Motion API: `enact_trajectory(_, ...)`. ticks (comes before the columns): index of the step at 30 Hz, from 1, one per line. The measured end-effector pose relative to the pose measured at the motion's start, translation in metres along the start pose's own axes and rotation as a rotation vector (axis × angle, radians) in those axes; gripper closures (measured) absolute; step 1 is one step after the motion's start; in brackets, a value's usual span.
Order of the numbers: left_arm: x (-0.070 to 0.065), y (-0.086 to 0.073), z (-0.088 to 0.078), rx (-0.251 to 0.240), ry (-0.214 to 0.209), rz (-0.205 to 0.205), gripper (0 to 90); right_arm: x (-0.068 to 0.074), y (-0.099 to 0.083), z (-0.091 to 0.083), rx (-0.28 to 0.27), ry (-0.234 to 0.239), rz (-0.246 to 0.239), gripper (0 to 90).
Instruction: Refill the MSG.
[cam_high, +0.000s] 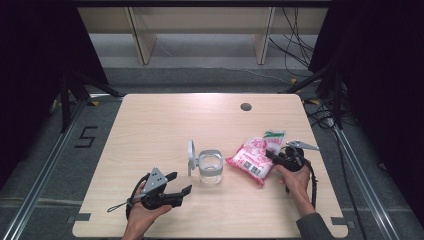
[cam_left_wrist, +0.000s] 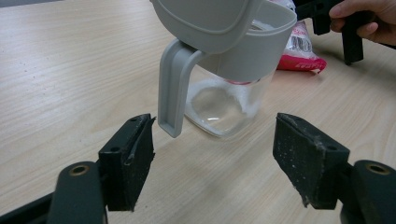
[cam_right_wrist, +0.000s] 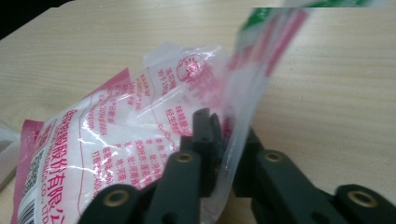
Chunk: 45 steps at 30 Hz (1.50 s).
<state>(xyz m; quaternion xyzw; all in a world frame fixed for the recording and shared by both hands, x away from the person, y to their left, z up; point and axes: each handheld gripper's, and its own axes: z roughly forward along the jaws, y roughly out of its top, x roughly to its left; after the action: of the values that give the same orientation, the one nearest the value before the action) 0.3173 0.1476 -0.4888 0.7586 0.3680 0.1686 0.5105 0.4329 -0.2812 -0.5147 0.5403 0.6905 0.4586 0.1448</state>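
Pinching the thin film near the bag's top, the right gripper (cam_right_wrist: 224, 149) has its jaws clamped on a pink-and-white plastic bag (cam_high: 251, 159) w/ a green-striped top; no earlier pic, so just the grip. Bag is glossy, crinkled, printed w/ pink text and a barcode, white granules inside, lying on the table's right-center. Left gripper (cam_left_wrist: 212, 158) hangs released, jaws wide, nothing btwn them, facing a clear glass jar (cam_high: 210, 168) w/ grey plastic collar and flipped-up grey lid (cam_high: 191, 156). Jar stands just left of the bag. Tabletop (cam_high: 165, 120) is pale wood-grain laminate.
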Motion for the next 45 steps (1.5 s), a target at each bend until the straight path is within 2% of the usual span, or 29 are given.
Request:
enact_trajectory(1,0.001,0.000,0.000,-0.001,-0.004,0.020,28.6,-0.002,0.000,0.000,-0.017,-0.001,-0.058,86.1)
enact_trajectory(3,0.001,0.000,0.000,0.001,-0.002,0.003,28.6,0.001,0.001,-0.001,-0.031,-0.019,-0.081,88.8)
enact_trajectory(4,0.001,0.000,0.000,0.001,-0.003,0.002,28.6,0.001,0.001,-0.003,-0.013,-0.015,-0.084,89.0)
enact_trajectory(5,0.000,0.000,0.000,-0.002,0.003,-0.003,28.6,0.006,0.001,-0.005,-0.011,-0.026,-0.040,89.5)
enact_trajectory(6,0.000,0.000,0.000,-0.001,0.002,-0.002,28.6,0.002,0.003,-0.006,-0.025,-0.018,-0.085,89.5)
enact_trajectory(8,0.000,0.000,0.000,-0.003,0.002,-0.003,28.6,0.005,0.003,-0.008,-0.039,-0.016,-0.099,89.6)
enact_trajectory(9,0.000,0.000,0.000,-0.001,0.002,-0.001,28.6,0.010,0.003,-0.010,-0.021,-0.004,-0.058,89.6)
enact_trajectory(10,0.001,0.000,0.000,0.005,0.004,0.002,28.6,0.006,0.004,-0.009,-0.046,-0.017,-0.119,89.6)
enact_trajectory(11,0.001,-0.001,0.000,0.003,0.005,0.001,28.6,0.011,0.003,-0.009,-0.045,-0.008,-0.083,89.6)
enact_trajectory(12,0.001,-0.001,0.000,0.005,0.005,0.001,28.7,0.008,0.004,-0.009,-0.061,-0.004,-0.119,89.7)
enact_trajectory(13,0.001,-0.001,0.001,-0.001,0.000,-0.004,28.6,0.013,0.004,-0.012,-0.050,-0.005,-0.087,89.7)
enact_trajectory(14,0.001,-0.001,0.001,-0.002,-0.001,-0.005,28.6,0.010,0.005,-0.013,-0.060,-0.007,-0.138,89.7)
enact_trajectory(16,0.003,-0.001,0.001,0.005,-0.006,0.034,28.7,0.013,0.007,-0.017,-0.070,0.006,-0.137,90.0)
enact_trajectory(17,0.000,-0.002,0.002,0.001,-0.006,0.001,28.6,0.014,0.007,-0.017,-0.089,0.020,-0.147,90.0)
enact_trajectory(19,-0.001,-0.002,0.002,-0.003,-0.006,-0.008,28.6,0.022,0.008,-0.023,-0.074,0.020,-0.096,90.0)
enact_trajectory(20,0.000,-0.001,0.001,0.005,-0.005,0.002,28.6,0.020,0.009,-0.023,-0.094,0.035,-0.148,90.0)
enact_trajectory(22,0.000,-0.001,0.001,0.001,-0.006,0.001,28.6,0.027,0.011,-0.026,-0.104,0.058,-0.132,90.0)
enact_trajectory(23,0.002,0.000,0.000,0.009,-0.001,0.037,28.6,0.027,0.012,-0.026,-0.110,0.045,-0.170,90.0)
enact_trajectory(24,0.000,-0.001,0.001,0.006,0.005,0.001,28.6,0.030,0.013,-0.028,-0.117,0.049,-0.173,90.0)
enact_trajectory(26,0.002,-0.001,0.002,-0.003,-0.011,0.028,28.6,0.036,0.015,-0.030,-0.127,0.060,-0.197,90.0)
enact_trajectory(27,0.000,-0.001,0.001,0.004,-0.004,0.000,28.6,0.037,0.015,-0.032,-0.127,0.062,-0.214,90.0)
enact_trajectory(28,0.000,-0.002,0.002,0.001,-0.006,-0.003,28.6,0.043,0.015,-0.035,-0.108,0.066,-0.162,90.0)
enact_trajectory(29,0.000,-0.002,0.002,0.011,-0.001,0.006,28.6,0.041,0.016,-0.033,-0.137,0.073,-0.211,90.0)
enact_trajectory(34,-0.009,-0.004,0.009,0.032,-0.024,0.014,28.7,0.047,0.018,-0.041,-0.131,0.074,-0.207,90.0)
enact_trajectory(35,-0.012,-0.005,0.011,0.035,-0.037,0.019,28.7,0.051,0.018,-0.043,-0.143,0.092,-0.172,90.0)
enact_trajectory(39,-0.024,-0.007,0.019,0.057,-0.061,0.036,28.7,0.061,0.023,-0.047,-0.174,0.123,-0.234,90.0)
enact_trajectory(43,-0.034,-0.009,0.023,0.064,-0.072,0.040,28.8,0.075,0.025,-0.054,-0.176,0.145,-0.241,90.0)
enact_trajectory(44,-0.033,-0.009,0.024,0.064,-0.085,0.073,28.9,0.077,0.027,-0.054,-0.190,0.140,-0.272,90.0)
enact_trajectory(45,-0.035,-0.009,0.025,0.068,-0.083,0.049,29.0,0.079,0.028,-0.055,-0.185,0.147,-0.292,90.0)
